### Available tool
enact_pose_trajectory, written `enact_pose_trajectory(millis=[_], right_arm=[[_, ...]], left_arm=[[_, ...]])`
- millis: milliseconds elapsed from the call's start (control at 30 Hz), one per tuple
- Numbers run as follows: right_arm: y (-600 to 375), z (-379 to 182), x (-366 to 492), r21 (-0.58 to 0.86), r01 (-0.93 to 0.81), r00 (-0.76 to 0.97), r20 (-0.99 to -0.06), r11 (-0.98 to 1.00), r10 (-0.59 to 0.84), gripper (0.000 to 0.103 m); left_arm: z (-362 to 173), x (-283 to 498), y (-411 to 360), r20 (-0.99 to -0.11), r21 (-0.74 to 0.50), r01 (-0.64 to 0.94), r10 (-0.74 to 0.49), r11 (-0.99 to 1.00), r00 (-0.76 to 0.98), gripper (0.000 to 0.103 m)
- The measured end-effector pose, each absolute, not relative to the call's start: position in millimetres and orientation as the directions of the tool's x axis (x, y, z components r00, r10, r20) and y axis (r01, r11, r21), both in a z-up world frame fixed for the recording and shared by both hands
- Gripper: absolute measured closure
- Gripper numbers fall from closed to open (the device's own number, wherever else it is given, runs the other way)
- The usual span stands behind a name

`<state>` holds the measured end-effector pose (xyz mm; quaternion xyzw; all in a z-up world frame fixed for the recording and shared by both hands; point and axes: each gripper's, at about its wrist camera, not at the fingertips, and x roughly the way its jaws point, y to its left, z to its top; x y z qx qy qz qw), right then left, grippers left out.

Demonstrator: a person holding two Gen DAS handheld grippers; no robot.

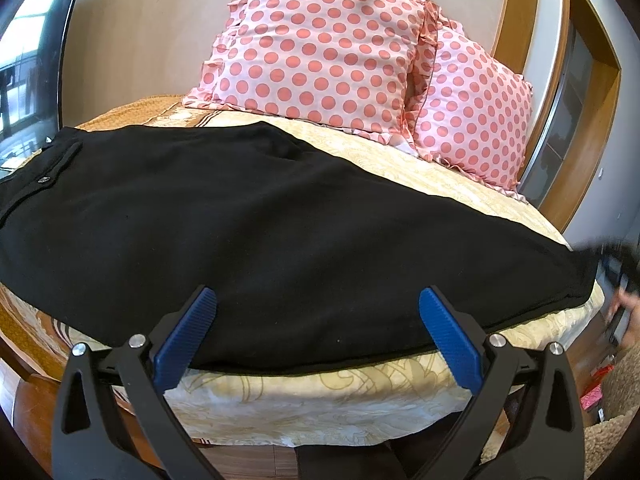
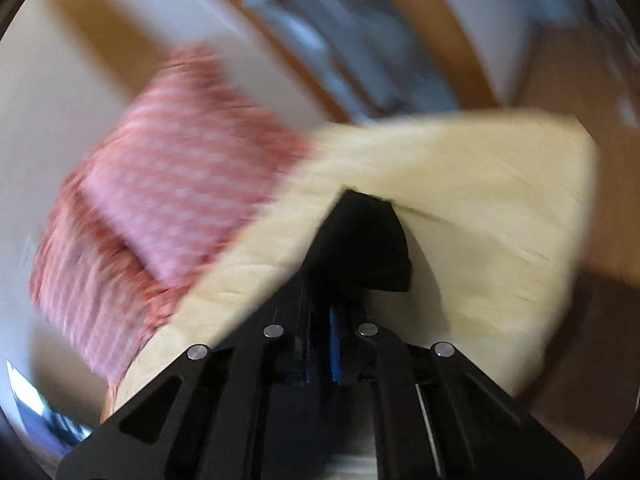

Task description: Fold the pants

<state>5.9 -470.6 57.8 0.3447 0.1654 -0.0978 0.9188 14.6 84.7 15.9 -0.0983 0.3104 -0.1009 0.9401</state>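
Left tool (image 1: 318, 322) hangs wide, its blue pads straddling the near edge of the black pants (image 1: 256, 216), touching nothing. I see the pants spread flat across the bed (image 1: 320, 404), waistband toward nine o'clock, leg ends toward three; polka-dot pillows (image 1: 320, 48) sit at twelve. My right tool (image 2: 340, 344), badly blurred, looks pinched narrow on a dark fold of the pants. I judge the cloth soft, limp and light; the hem and waistband seams should give the firmest hold.
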Motion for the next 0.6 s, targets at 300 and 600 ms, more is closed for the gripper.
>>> enact_pose_trajectory(millis=[300, 600], right_arm=[[-173, 69, 83, 0.414, -0.466, 0.679, -0.399, 0.782, 0.616, 0.096], [-130, 44, 92, 0.465, -0.469, 0.610, -0.444, 0.751, 0.656, 0.096]], left_arm=[[22, 11, 91, -0.571, -0.297, 0.113, -0.271, 0.948, 0.775, 0.002], [44, -25, 159, -0.492, -0.378, -0.026, -0.177, 0.925, 0.852, 0.002]])
